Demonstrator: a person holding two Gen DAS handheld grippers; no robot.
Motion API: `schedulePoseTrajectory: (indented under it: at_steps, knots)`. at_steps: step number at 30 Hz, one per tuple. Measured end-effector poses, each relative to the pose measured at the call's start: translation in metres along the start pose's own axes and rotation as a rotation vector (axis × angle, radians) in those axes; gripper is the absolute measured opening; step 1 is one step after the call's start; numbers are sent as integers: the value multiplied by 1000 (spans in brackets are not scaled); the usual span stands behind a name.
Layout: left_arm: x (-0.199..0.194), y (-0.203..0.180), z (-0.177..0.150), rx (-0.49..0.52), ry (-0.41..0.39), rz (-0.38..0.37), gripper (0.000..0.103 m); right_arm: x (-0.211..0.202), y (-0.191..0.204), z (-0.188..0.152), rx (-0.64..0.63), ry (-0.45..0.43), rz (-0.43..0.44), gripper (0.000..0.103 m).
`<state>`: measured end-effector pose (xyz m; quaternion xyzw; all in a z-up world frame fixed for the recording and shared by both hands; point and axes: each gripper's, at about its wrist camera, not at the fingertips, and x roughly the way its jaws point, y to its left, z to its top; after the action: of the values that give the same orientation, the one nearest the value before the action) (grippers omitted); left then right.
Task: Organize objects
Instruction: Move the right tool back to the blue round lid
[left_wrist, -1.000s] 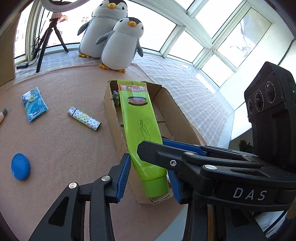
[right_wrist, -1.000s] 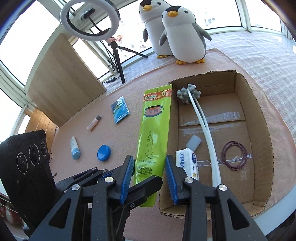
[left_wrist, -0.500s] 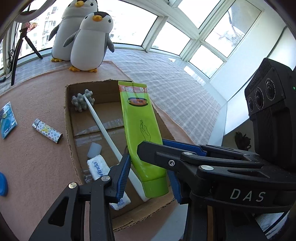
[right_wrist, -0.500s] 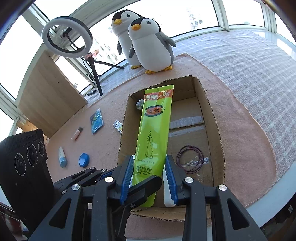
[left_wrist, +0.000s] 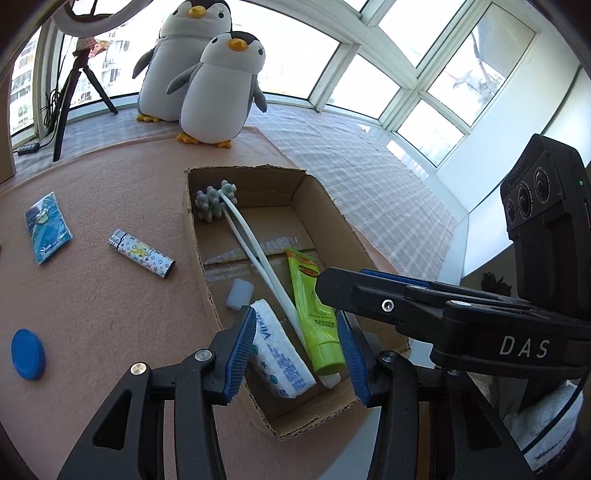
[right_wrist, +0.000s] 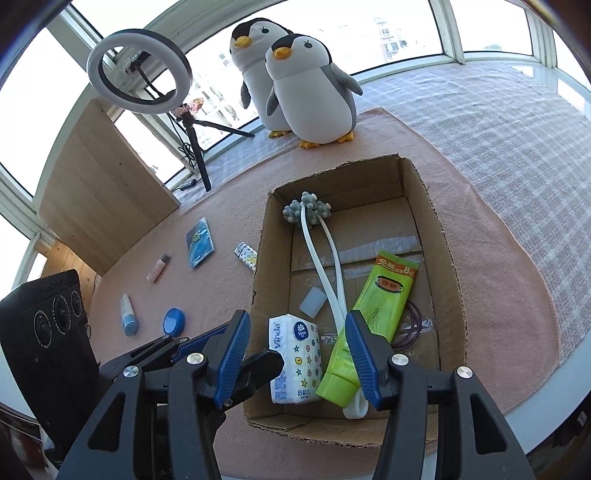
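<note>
Cardboard box (right_wrist: 448, 266) sits in the middle of the frame on a pink mat (right_wrist: 221, 288). Both tongs hang over its near end, low in the frame. The left tongs (left_wrist: 297, 350) are spread open and hold nothing. The right tongs (right_wrist: 297, 360) are spread open too, with nothing between them.

Inside the box, the green tube (right_wrist: 380, 306) lies on the floor, slanting, with its cap (right_wrist: 338, 389) toward the bottom of the frame. It lies partly on the long white stick (right_wrist: 325, 266), which has a bunch of gray balls (right_wrist: 308, 212) at the far end of the box. A pack of tissues (right_wrist: 295, 358) lies just left of the tube's cap. A small white block (right_wrist: 313, 302) sits above the tissues. A dark hair band (right_wrist: 413, 325) peeks out from under the right side of the tube.

Outside the box, on the mat to the left, lie a lighter (left_wrist: 142, 254), a blue packet (left_wrist: 48, 227), a round blue lid (left_wrist: 27, 354), a small blue and white bottle (right_wrist: 127, 315) and a little pink stick (right_wrist: 158, 267). Two stuffed penguins (right_wrist: 310, 88) stand at the top of the frame beyond the box. A ring light (right_wrist: 140, 72) on a tripod stands in the upper left.
</note>
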<state>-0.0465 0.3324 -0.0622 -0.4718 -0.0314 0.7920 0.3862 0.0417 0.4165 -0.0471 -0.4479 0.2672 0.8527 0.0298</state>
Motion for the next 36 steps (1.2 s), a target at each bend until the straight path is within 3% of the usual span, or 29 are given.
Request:
schedulePoseTrajectory:
  at_steps: [10, 19, 29, 36]
  knots:
    - [-50, 80, -18, -132, -38, 100, 50, 34, 67, 1, -92, 63, 89, 50]
    - [-84, 163, -47, -241, -35, 209, 52, 89, 119, -6, -134, 176, 154, 50]
    - [-81, 225, -65, -333, 9, 241, 52, 150, 145, -11, -126, 289, 168, 50]
    - [-72, 234, -66, -329, 25, 245, 52, 175, 159, -12, -130, 328, 169, 50]
